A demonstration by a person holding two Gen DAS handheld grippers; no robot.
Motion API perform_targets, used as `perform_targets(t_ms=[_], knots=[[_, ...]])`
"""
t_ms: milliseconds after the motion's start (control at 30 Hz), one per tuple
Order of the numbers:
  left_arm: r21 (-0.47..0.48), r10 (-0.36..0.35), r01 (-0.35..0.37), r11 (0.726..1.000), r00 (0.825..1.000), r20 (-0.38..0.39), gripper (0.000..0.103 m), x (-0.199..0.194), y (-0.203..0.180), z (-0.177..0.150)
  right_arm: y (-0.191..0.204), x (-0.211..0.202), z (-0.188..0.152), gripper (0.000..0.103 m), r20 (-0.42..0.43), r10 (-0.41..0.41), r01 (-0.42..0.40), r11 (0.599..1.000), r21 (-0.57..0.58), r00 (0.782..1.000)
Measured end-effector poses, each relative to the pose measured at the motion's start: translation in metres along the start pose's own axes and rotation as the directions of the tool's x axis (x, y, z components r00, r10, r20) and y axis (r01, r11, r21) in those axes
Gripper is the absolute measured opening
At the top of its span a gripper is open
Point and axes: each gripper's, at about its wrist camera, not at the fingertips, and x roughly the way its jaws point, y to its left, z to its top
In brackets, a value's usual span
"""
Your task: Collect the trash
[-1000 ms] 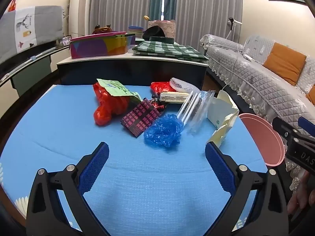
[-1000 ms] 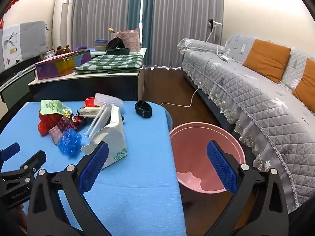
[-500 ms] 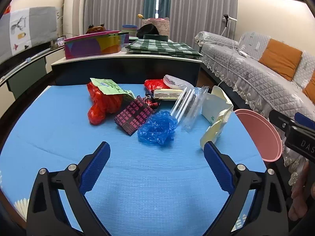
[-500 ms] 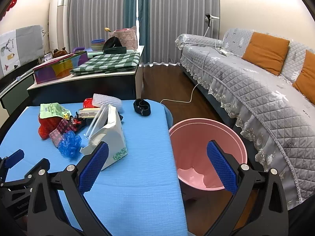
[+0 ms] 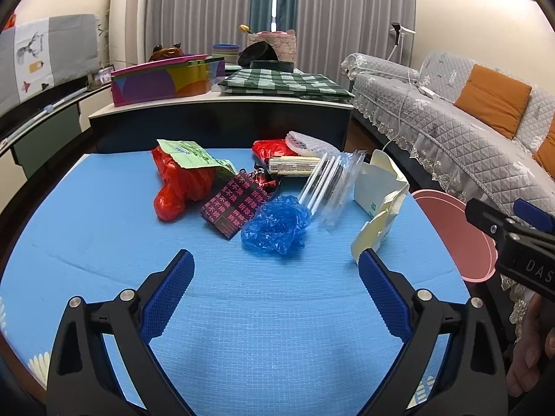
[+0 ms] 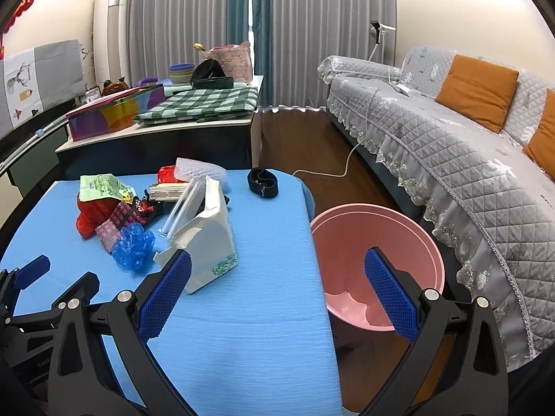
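Note:
Trash lies in a heap on the blue table (image 5: 104,228): a red plastic bag (image 5: 177,183) under a green wrapper (image 5: 190,154), a dark printed packet (image 5: 236,206), a crumpled blue bag (image 5: 275,225), clear plastic sleeves (image 5: 331,187) and a torn white carton (image 5: 380,196) (image 6: 208,239). A pink bin (image 6: 378,263) (image 5: 454,235) stands on the floor off the table's right edge. My left gripper (image 5: 275,294) is open, short of the blue bag. My right gripper (image 6: 277,294) is open over the table's right edge, between carton and bin.
A black band (image 6: 262,181) lies at the table's far right corner. Behind the table stands a low cabinet (image 5: 222,118) with a colourful box and checked cloth. A grey quilted sofa (image 6: 451,159) with orange cushions runs along the right, and a white cable (image 6: 333,170) crosses the wooden floor.
Both grippers have drifted slightly; the trash heap sits a little nearer and more central in the left view. Nothing was taken hold of, and both stay open.

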Motion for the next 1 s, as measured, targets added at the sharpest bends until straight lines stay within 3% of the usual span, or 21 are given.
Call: perform_targets(t_ms=[1000], knots=[[-0.015,-0.007,0.006,1.0,1.0,-0.005,0.092,-0.0005,0.0006,0.0001,0.0032,-0.0009,-0.0009,0.095,-0.002,0.005,-0.005,1.0,-0.006,1.0]])
